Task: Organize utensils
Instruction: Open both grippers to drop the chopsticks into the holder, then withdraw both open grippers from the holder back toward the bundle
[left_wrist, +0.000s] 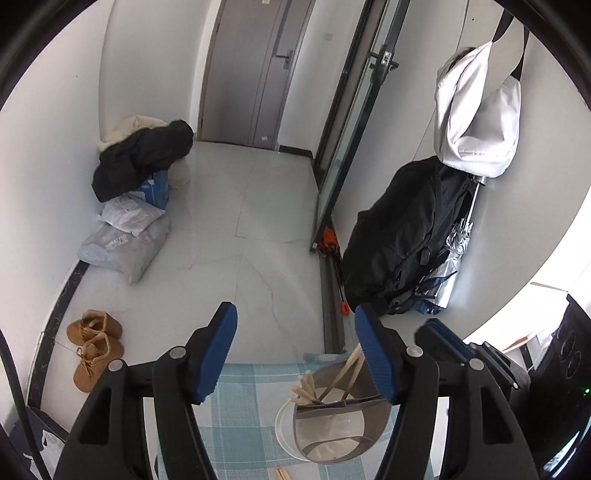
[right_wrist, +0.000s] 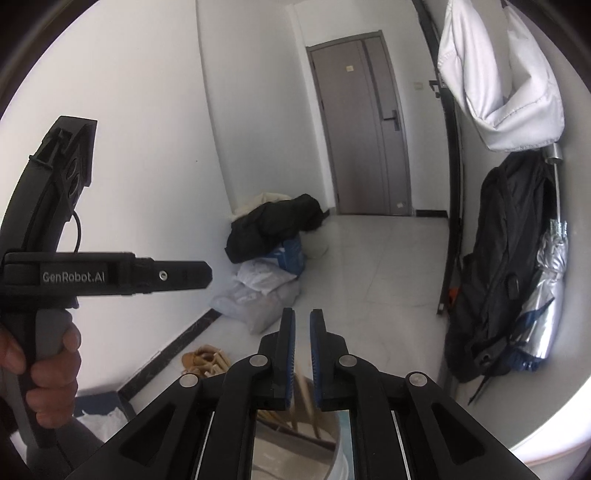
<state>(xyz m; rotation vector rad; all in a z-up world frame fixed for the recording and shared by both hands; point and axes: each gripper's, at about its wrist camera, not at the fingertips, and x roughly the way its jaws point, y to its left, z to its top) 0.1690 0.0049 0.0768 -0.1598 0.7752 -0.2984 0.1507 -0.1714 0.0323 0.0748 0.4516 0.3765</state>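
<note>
Over the checked cloth (left_wrist: 243, 406) | step: approach; chopsticks (left_wrist: 306, 387) stand in the holder (left_wrist: 332, 432) | my left gripper (left_wrist: 295, 350) gapes empty, right gripper (right_wrist: 302, 354) nearly together, empty | next: pick loose chopsticks (left_wrist: 282, 472).

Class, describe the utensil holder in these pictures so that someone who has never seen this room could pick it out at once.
Start at the table with the pale blue and white checked cloth in the left wrist view. Near its far edge, towards the right, stands a round grey metal utensil holder with a divider across its middle. Only it holds upright utensils: a bunch of pale wooden chopsticks in the rear half.
</note>
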